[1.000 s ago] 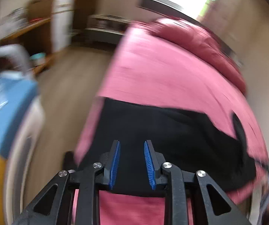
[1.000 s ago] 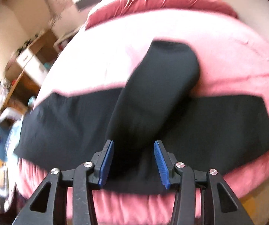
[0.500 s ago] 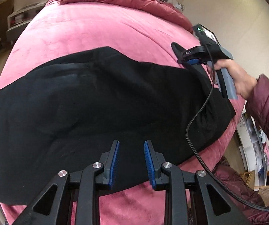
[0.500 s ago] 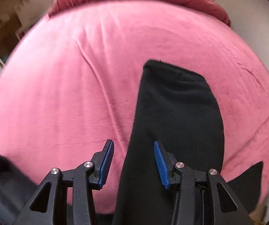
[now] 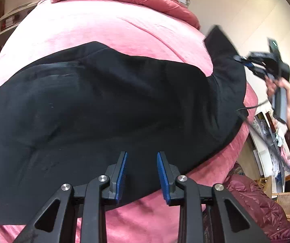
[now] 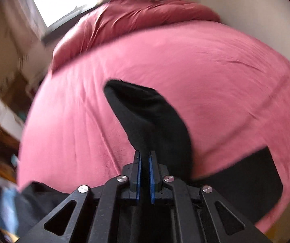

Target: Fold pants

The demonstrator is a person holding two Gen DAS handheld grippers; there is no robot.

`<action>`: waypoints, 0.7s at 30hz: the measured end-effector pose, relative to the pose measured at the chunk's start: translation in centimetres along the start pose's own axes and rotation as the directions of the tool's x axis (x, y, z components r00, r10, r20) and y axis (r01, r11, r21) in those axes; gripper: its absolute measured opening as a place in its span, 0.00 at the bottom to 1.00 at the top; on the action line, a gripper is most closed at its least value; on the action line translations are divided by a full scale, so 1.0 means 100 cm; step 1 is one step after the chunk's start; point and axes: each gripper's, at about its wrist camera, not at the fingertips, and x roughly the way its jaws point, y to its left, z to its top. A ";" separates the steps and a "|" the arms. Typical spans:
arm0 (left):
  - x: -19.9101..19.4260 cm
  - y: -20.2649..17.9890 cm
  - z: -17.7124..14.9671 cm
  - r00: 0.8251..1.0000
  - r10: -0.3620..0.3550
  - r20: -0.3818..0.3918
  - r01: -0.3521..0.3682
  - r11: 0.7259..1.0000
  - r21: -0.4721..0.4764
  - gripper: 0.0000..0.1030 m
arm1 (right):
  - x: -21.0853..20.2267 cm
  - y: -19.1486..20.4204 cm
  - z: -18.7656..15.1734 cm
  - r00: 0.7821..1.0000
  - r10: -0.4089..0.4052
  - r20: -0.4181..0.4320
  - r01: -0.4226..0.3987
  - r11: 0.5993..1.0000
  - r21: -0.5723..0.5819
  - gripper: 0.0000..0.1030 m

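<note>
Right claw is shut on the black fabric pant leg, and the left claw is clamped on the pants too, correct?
Not quite. The right claw is shut on the black fabric pant leg, but the left wrist view shows the left claw open above the black pants, pinching nothing.

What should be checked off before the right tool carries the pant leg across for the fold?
1. Right tool shut on the pant leg: ok; its jaws have just been closing and black cloth sits between them.
2. Left tool free: ok; jaws apart over the pants, nothing between them.
3. Body of the pants flat on the pink bed cover: ok, only soft creases.
4. Both cloth layers of the leg caught: cannot tell.
5. Cable clear of the cloth: not ok; it lies at the pants' edge.
</note>
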 end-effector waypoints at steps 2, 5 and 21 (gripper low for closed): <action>0.002 -0.005 -0.001 1.000 -0.002 -0.005 0.002 1.000 0.009 0.29 | -0.030 -0.032 -0.018 0.999 0.027 0.033 -0.030 0.995 0.098 0.06; 0.006 -0.011 -0.003 1.000 -0.005 -0.019 0.006 1.000 0.018 0.29 | -0.047 -0.079 -0.049 0.998 0.015 0.053 -0.027 0.975 0.221 0.06; 0.021 -0.033 -0.004 0.997 0.017 -0.074 -0.013 0.999 0.052 0.29 | 0.003 -0.194 -0.118 0.997 0.079 0.014 -0.075 0.854 0.515 0.11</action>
